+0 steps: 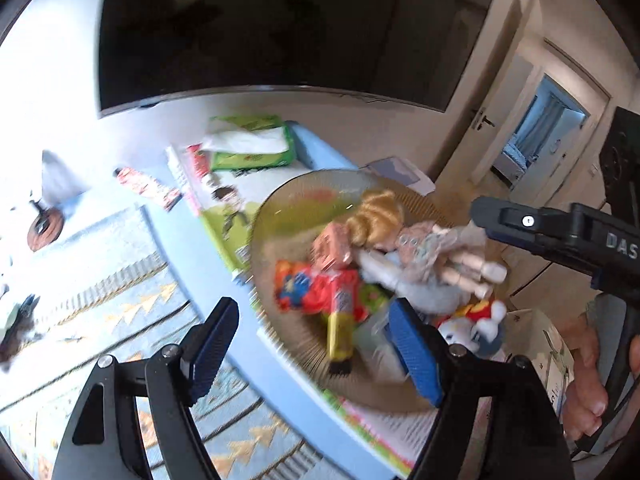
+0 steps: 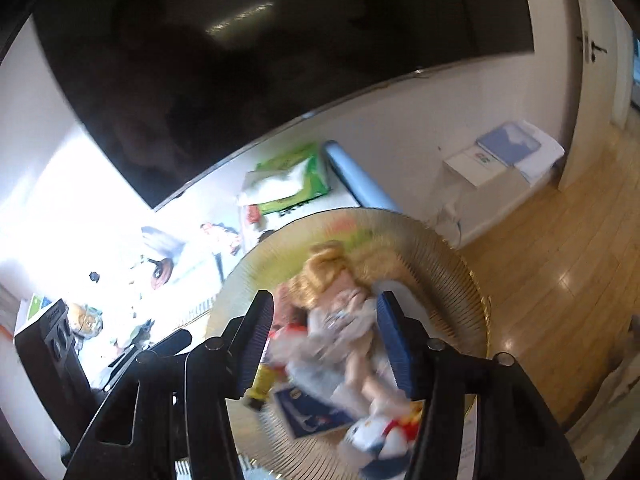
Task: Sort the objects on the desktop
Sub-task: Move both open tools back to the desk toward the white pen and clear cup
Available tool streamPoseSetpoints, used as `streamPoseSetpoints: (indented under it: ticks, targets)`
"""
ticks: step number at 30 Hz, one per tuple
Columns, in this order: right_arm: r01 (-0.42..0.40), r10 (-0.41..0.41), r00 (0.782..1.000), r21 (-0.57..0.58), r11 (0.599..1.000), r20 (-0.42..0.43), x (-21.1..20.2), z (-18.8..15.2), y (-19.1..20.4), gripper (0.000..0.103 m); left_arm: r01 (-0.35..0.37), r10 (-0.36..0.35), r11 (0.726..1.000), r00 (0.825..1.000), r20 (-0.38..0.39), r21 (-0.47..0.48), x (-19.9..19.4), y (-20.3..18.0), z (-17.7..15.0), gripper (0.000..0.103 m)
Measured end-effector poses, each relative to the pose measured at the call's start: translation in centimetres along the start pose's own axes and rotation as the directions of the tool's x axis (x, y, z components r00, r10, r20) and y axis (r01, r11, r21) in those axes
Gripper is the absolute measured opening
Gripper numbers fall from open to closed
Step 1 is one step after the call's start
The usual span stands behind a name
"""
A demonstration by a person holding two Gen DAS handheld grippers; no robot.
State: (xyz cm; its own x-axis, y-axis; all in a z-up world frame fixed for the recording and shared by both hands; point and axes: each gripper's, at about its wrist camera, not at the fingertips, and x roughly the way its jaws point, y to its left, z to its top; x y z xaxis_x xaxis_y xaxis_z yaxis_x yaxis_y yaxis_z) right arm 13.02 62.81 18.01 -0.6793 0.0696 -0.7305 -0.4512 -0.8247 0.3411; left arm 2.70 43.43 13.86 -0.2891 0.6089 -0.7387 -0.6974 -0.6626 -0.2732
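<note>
- While both views are blurry, the left gripper point(image 1: 316, 344) has its two blue fingers spread wide, and nothing sits between them.
- Just past its right finger lies a red and yellow toy pack point(image 1: 320, 292) inside the big round gold dish point(image 1: 280, 208).
- From the other camera, the right gripper point(image 2: 326, 346) also has its jaws spread apart, and they pinch nothing.
- Between and beyond those fingers lies the doll point(image 2: 340, 312) with yellow hair, resting in the gold dish point(image 2: 448, 264).
- In the left view the doll point(image 1: 404, 240) lies across the middle of the dish, with its head toward the far side and its legs pointing right.
- A small white, red and blue plush toy point(image 1: 476, 328) sits at the near edge of the dish, beside the doll's dress.
- The dish rests on a picture book point(image 1: 224, 216) on the light blue table point(image 1: 320, 148).
- A green pack of wipes point(image 1: 252, 140) lies farther back on the table, near the wall.
- A big black screen point(image 1: 280, 28) hangs on the wall above it all.
- A patterned blue rug point(image 1: 100, 264) covers the floor to the left.
</note>
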Motion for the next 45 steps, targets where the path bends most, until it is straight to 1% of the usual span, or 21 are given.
streamPoseSetpoints:
  ticks: [6,10,13,16,19,21,23,25,27,29,32,33,35,37,38,40,41,42,43,44,45]
  targets:
    - [-0.132,0.128,0.99,-0.073,0.989,-0.054,-0.9,-2.9,6.2,0.055,-0.054,0.044,0.988,0.997,-0.07,-0.143,-3.5,5.9,-4.8,0.076]
    - [-0.244,0.227,0.964,-0.12,0.962,-0.141,0.7,-5.2,11.9,0.056,-0.119,0.1,0.966,0.99,-0.096,-0.23,-6.1,10.5,-7.9,0.076]
    - [-0.307,0.276,0.933,-0.112,0.945,-0.229,2.6,-7.1,15.7,0.056,-0.183,0.165,0.942,0.982,-0.089,-0.28,-8.8,14.2,-9.4,0.076]
    - [-0.331,0.3,0.891,-0.036,0.943,-0.339,5.2,-9.5,18.5,0.056,-0.263,0.252,0.903,0.965,-0.078,-0.341,-12.1,19.0,-11.2,0.076]
    - [-0.318,0.302,0.842,0.041,0.947,-0.448,7.9,-12.3,20.8,0.056,-0.36,0.357,0.839,0.93,-0.086,-0.407,-15.2,24.5,-13.5,0.076]
    - [-0.3,0.285,0.828,0.049,0.953,-0.483,8.7,-13.8,22.5,0.056,-0.419,0.421,0.79,0.901,-0.1,-0.448,-17.2,28.4,-15.2,0.076]
    - [-0.305,0.283,0.82,0.039,0.952,-0.498,8.7,-15.0,23.8,0.056,-0.44,0.449,0.751,0.887,-0.108,-0.491,-18.8,31.9,-16.9,0.076]
    - [-0.303,0.271,0.828,0.017,0.953,-0.491,8.8,-15.6,25.0,0.056,-0.446,0.458,0.723,0.881,-0.117,-0.528,-19.8,35.0,-18.5,0.076]
    - [-0.283,0.242,0.841,-0.012,0.959,-0.483,9.2,-16.1,26.1,0.056,-0.445,0.454,0.711,0.882,-0.128,-0.545,-20.0,37.4,-19.6,0.076]
    - [-0.277,0.233,0.844,-0.02,0.961,-0.484,9.6,-16.4,27.0,0.056,-0.445,0.448,0.712,0.884,-0.136,-0.544,-19.4,38.9,-20.4,0.075]
    - [-0.258,0.208,0.852,-0.038,0.965,-0.481,10.2,-16.8,28.3,0.056,-0.437,0.432,0.724,0.89,-0.142,-0.534,-18.4,40.2,-21.1,0.074]
    - [-0.251,0.199,0.856,-0.048,0.967,-0.476,10.3,-16.8,28.6,0.056,-0.441,0.435,0.725,0.889,-0.145,-0.529,-18.0,40.5,-21.2,0.074]
    - [-0.227,0.173,0.871,-0.064,0.972,-0.46,10.3,-16.7,28.9,0.056,-0.447,0.44,0.731,0.886,-0.145,-0.515,-17.2,40.9,-21.4,0.073]
    - [-0.187,0.145,0.891,-0.057,0.981,-0.43,10.1,-16.4,28.2,0.056,-0.463,0.447,0.736,0.88,-0.158,-0.494,-16.1,41.2,-21.4,0.068]
    - [-0.154,0.121,0.902,-0.045,0.987,-0.415,10.1,-16.2,27.5,0.056,-0.463,0.442,0.741,0.881,-0.166,-0.486,-15.6,41.3,-21.5,0.059]
    - [-0.069,0.062,0.915,-0.005,0.998,-0.399,10.2,-16.0,25.5,0.056,-0.483,0.469,0.749,0.87,-0.153,-0.454,-15.1,41.0,-21.3,0.054]
    - [-0.032,0.035,0.915,0.012,0.999,-0.403,10.4,-16.1,24.6,0.056,-0.5,0.485,0.75,0.861,-0.154,-0.432,-14.9,40.8,-21.2,0.046]
    - [-0.004,0.014,0.912,0.023,1.0,-0.41,10.7,-16.4,23.7,0.056,-0.514,0.499,0.752,0.853,-0.153,-0.412,-14.8,40.6,-21.0,0.03]
    - [0.017,-0.005,0.91,0.026,1.0,-0.415,10.9,-16.8,23.1,0.056,-0.52,0.504,0.755,0.85,-0.153,-0.399,-14.8,40.6,-20.9,0.021]
    - [0.033,-0.021,0.907,0.022,0.999,-0.421,11.1,-17.4,22.8,0.056,-0.514,0.498,0.76,0.854,-0.15,-0.399,-14.7,40.6,-20.8,0.012]
    - [0.042,-0.031,0.902,0.017,0.999,-0.43,11.3,-17.9,22.7,0.056,-0.5,0.485,0.765,0.862,-0.146,-0.406,-14.8,40.8,-20.8,0.009]
